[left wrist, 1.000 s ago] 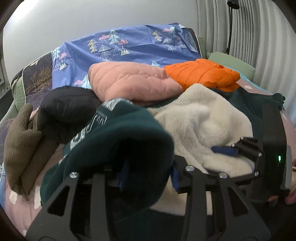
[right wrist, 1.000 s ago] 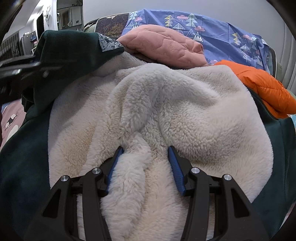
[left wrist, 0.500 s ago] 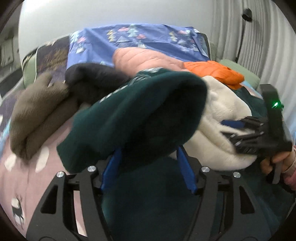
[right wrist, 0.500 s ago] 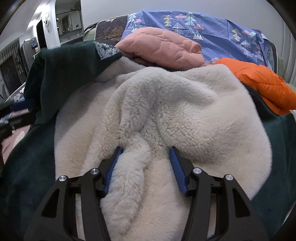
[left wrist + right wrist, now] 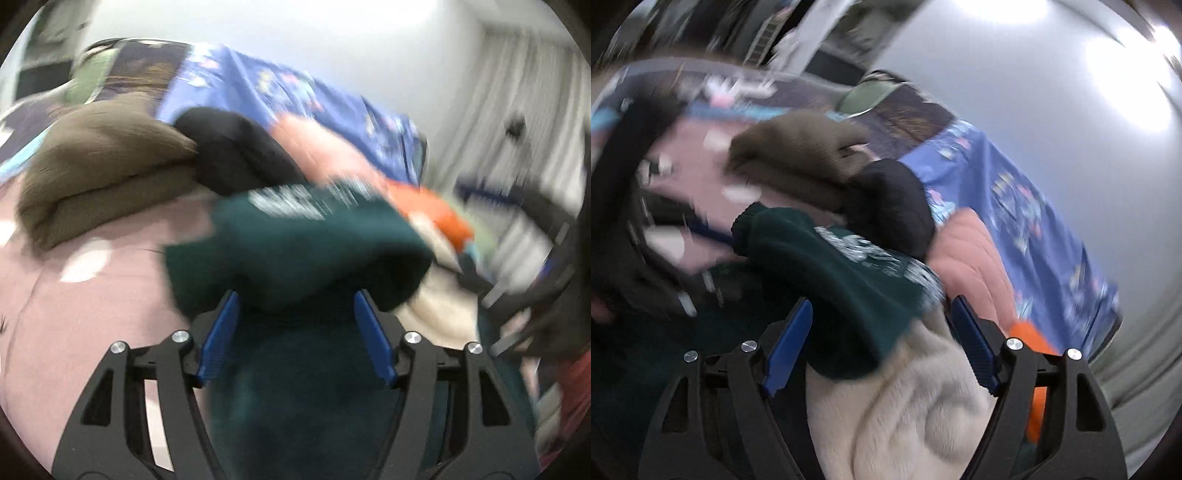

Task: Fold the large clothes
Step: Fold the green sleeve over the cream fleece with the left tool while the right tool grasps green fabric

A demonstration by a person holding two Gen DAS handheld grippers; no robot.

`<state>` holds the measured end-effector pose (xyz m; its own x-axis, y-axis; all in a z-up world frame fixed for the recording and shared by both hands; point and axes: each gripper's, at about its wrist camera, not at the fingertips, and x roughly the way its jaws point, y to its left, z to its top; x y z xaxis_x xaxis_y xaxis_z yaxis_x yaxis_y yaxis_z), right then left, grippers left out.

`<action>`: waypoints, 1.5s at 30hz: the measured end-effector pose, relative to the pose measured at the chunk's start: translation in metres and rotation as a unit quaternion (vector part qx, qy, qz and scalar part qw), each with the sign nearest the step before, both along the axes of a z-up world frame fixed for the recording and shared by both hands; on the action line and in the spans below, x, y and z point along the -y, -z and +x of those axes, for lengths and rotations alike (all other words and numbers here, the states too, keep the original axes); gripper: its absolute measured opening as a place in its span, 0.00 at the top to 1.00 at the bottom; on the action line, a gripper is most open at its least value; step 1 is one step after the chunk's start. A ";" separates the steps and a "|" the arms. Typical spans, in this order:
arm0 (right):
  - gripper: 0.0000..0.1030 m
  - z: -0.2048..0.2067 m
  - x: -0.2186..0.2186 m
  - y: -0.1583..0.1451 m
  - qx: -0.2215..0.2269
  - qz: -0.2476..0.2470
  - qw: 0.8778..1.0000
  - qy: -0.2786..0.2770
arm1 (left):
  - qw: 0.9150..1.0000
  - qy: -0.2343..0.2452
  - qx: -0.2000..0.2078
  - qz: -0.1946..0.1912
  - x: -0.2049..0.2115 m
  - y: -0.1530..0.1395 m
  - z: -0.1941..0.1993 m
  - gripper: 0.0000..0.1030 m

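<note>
A dark green fleece-lined jacket (image 5: 303,251) with white lettering lies bunched on the bed. Its green sleeve (image 5: 827,273) and cream lining (image 5: 923,413) fill the right wrist view. My left gripper (image 5: 295,325) is open, with the green cloth lying loose between its blue pads (image 5: 221,332). My right gripper (image 5: 881,339) is open, the sleeve and lining between its blue pads (image 5: 975,350). Both views are motion-blurred. The right gripper (image 5: 546,266) shows at the right edge of the left wrist view.
Folded clothes sit behind: a brown one (image 5: 99,166), a black one (image 5: 236,155), a pink quilted one (image 5: 975,258) and an orange one (image 5: 432,214). A blue patterned sheet (image 5: 1015,192) covers the headboard. The pink bedspread (image 5: 74,295) lies at left.
Both grippers have opened wider and swung left. The left let go of the green sleeve; the right let go of the cream lining, and the sleeve now lies across it.
</note>
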<state>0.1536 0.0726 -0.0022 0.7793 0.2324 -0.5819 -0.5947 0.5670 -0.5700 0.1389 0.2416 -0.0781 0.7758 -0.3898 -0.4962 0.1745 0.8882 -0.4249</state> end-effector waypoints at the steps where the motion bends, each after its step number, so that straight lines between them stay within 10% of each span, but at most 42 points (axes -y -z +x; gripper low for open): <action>1: 0.25 0.004 -0.009 0.004 -0.003 -0.011 1.000 -0.004 | 1.000 -0.016 0.007 -0.011 -0.011 -0.001 -0.003 0.35; 9: 0.29 0.034 -0.069 0.046 -0.025 -0.095 0.995 -0.016 | 0.991 -0.134 -0.025 -0.014 -0.075 0.026 0.010 0.37; 11: 0.92 0.046 -0.070 0.046 -0.054 -0.068 0.996 0.015 | 0.991 -0.123 -0.039 -0.037 -0.079 0.033 0.015 0.37; 14: 0.92 0.066 -0.028 0.004 -0.090 0.090 0.988 0.083 | 0.992 -0.114 -0.034 -0.037 -0.075 0.031 0.015 0.37; 16: 0.92 0.078 0.034 -0.029 -0.101 0.226 0.957 0.151 | 0.993 -0.108 -0.024 -0.029 -0.070 0.029 0.015 0.37; 21: 0.86 0.079 0.217 -0.006 -0.220 0.468 0.791 0.326 | 0.996 -0.087 -0.008 -0.001 -0.056 0.025 0.011 0.37; 23: 0.60 0.067 0.250 0.021 -0.258 0.463 0.765 0.365 | 0.997 -0.077 -0.001 0.012 -0.049 0.023 0.010 0.36; 26: 0.57 0.043 0.287 0.058 -0.311 0.469 0.742 0.363 | 0.998 -0.057 0.014 0.039 -0.034 0.014 0.005 0.35; 33: 0.27 0.051 0.306 0.039 -0.267 0.457 0.786 0.320 | 0.984 0.033 0.052 0.164 0.037 -0.015 -0.006 0.28; 37: 0.26 0.072 0.312 0.054 -0.280 0.469 0.768 0.333 | 0.944 0.080 0.056 0.316 0.096 -0.003 0.000 0.28; 38: 0.58 0.075 0.310 0.056 -0.270 0.457 0.775 0.342 | 0.932 0.071 0.060 0.351 0.105 0.002 0.004 0.28; 39: 0.77 0.075 0.309 0.060 -0.264 0.446 0.781 0.349 | 0.913 0.050 0.064 0.399 0.113 0.010 0.010 0.29; 42: 0.88 0.068 0.296 0.038 -0.224 0.466 0.801 0.303 | 0.828 -0.036 0.053 0.557 0.120 0.047 0.040 0.51; 43: 0.88 0.064 0.291 0.027 -0.206 0.468 0.811 0.284 | 0.819 -0.057 0.037 0.570 0.111 0.056 0.048 0.60; 45: 0.88 0.055 0.285 0.003 -0.182 0.484 0.822 0.237 | 0.840 -0.081 0.000 0.537 0.088 0.059 0.056 0.67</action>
